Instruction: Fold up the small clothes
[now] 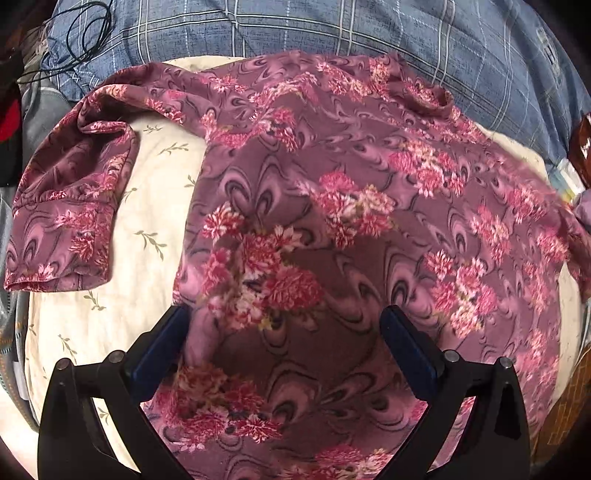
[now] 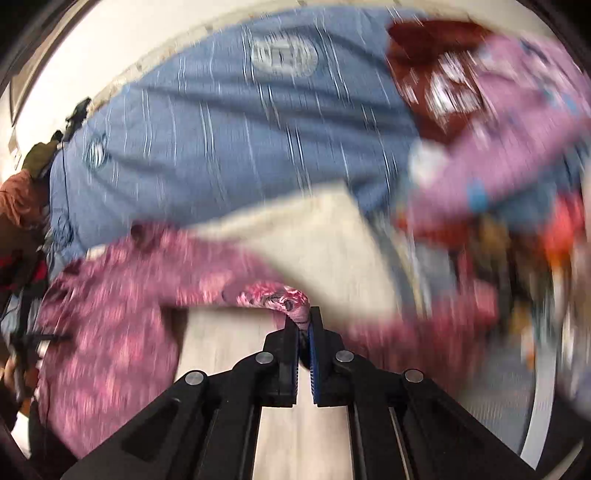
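Note:
A small purple top with pink flowers (image 1: 332,206) lies spread on a cream sheet (image 1: 147,206); one sleeve (image 1: 66,206) lies out to the left. My left gripper (image 1: 286,317) is open just above the top's lower body, holding nothing. In the blurred right wrist view, my right gripper (image 2: 303,321) is shut on a bunched piece of the same top (image 2: 280,295) and holds it lifted above the sheet (image 2: 314,236). The rest of the top (image 2: 110,314) trails off to the left.
A blue checked bedcover (image 1: 406,33) lies behind the sheet, also in the right wrist view (image 2: 229,140). A black cable (image 1: 85,33) lies at the far left. A pile of other clothes (image 2: 509,155), lilac and dark red, sits at the right.

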Demonstrator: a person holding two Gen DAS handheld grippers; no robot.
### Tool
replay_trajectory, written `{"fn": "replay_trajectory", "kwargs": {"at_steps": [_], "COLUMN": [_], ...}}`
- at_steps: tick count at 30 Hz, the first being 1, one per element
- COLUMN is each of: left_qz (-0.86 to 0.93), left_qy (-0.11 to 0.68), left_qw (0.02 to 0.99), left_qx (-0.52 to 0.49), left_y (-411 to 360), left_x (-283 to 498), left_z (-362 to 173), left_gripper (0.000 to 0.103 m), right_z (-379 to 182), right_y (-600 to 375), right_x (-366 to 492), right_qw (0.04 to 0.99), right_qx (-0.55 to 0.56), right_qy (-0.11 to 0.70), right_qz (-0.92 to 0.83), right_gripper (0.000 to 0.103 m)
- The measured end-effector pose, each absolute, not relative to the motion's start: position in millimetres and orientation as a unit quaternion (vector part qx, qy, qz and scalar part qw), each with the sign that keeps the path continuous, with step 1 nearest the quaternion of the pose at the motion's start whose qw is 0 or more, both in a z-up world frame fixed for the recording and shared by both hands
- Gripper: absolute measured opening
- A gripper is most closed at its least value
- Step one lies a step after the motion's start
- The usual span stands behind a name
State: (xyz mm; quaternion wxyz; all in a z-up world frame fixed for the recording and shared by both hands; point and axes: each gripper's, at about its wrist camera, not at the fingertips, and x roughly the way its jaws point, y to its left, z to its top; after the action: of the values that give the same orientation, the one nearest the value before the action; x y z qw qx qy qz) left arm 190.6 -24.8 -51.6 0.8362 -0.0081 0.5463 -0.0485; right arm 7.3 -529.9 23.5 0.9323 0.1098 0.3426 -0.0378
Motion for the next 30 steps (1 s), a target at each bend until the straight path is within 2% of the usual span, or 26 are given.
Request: {"fn": "replay_trajectory", "kwargs": {"at_steps": [2, 4, 6, 8, 9, 10, 11, 12, 13, 16, 18, 19, 20, 21, 22, 26, 28, 30], "left_qz": [-0.047, -0.047, -0.047, -0.046, -0.045, -0.042, -0.039, -0.037, -0.034, -0.035, -0.036, -0.036, -0.037, -0.041, -0.044, -0.036, -0.030, -0.032], "left_qy": [0.544, 0.542, 0.545, 0.547, 0.547, 0.547, 0.547, 0.547, 0.547, 0.548, 0.550, 0.552, 0.552, 0.547, 0.535, 0.489, 0.507, 0.536], "left_qw": [0.838, 0.839, 0.837, 0.836, 0.836, 0.836, 0.836, 0.836, 0.836, 0.836, 0.834, 0.833, 0.833, 0.836, 0.844, 0.871, 0.860, 0.839], "left_qx": [0.010, 0.020, 0.012, 0.003, 0.002, 0.002, 0.002, 0.001, 0.000, -0.007, -0.010, -0.011, -0.011, -0.012, -0.012, -0.034, -0.059, -0.087], "left_y": [-31, -33, -31, -28, -29, -29, -29, -30, -30, -28, -28, -27, -26, -24, -20, -1, 6, 10], "left_x": [189, 188, 188, 190, 191, 191, 191, 190, 189, 189, 190, 191, 191, 191, 191, 194, 202, 208], "left_z": [-54, -55, -55, -56, -57, -57, -57, -57, -57, -56, -56, -55, -53, -46, -37, -13, -24, -45], "left_gripper": [0.103, 0.103, 0.103, 0.103, 0.103, 0.103, 0.103, 0.103, 0.103, 0.103, 0.103, 0.103, 0.103, 0.103, 0.103, 0.103, 0.103, 0.103], "right_z": [-8, -32, -26, -13, -4, 5, 12, 20, 26, 26, 8, -1, -7, -7, 4, 69, 57, 23], "right_y": [-524, -526, -541, -566, -580, -588, -592, -594, -592, -581, -580, -581, -582, -585, -590, -606, -624, -636], "right_x": [-19, -50, -75, -95, -100, -97, -91, -75, -54, 17, 59, 72, 77, 81, 77, 3, -15, -15], "right_qw": [0.912, 0.890, 0.893, 0.894, 0.891, 0.890, 0.888, 0.887, 0.886, 0.865, 0.827, 0.816, 0.814, 0.820, 0.832, 0.917, 0.907, 0.882], "right_qx": [0.126, 0.159, 0.214, 0.296, 0.340, 0.361, 0.368, 0.366, 0.353, 0.295, 0.253, 0.245, 0.248, 0.268, 0.292, 0.330, 0.352, 0.366], "right_qy": [0.387, 0.420, 0.386, 0.320, 0.280, 0.252, 0.244, 0.247, 0.262, 0.346, 0.417, 0.437, 0.444, 0.440, 0.412, 0.149, 0.139, 0.201], "right_qz": [-0.058, -0.077, -0.091, -0.104, -0.115, -0.121, -0.127, -0.133, -0.146, -0.213, -0.280, -0.288, -0.282, -0.250, -0.229, -0.169, -0.184, -0.217], "right_gripper": [0.005, 0.010, 0.011, 0.019, 0.030, 0.045, 0.054, 0.067, 0.073, 0.074, 0.074, 0.065, 0.048, 0.008, 0.008, 0.008, 0.009, 0.010]}}
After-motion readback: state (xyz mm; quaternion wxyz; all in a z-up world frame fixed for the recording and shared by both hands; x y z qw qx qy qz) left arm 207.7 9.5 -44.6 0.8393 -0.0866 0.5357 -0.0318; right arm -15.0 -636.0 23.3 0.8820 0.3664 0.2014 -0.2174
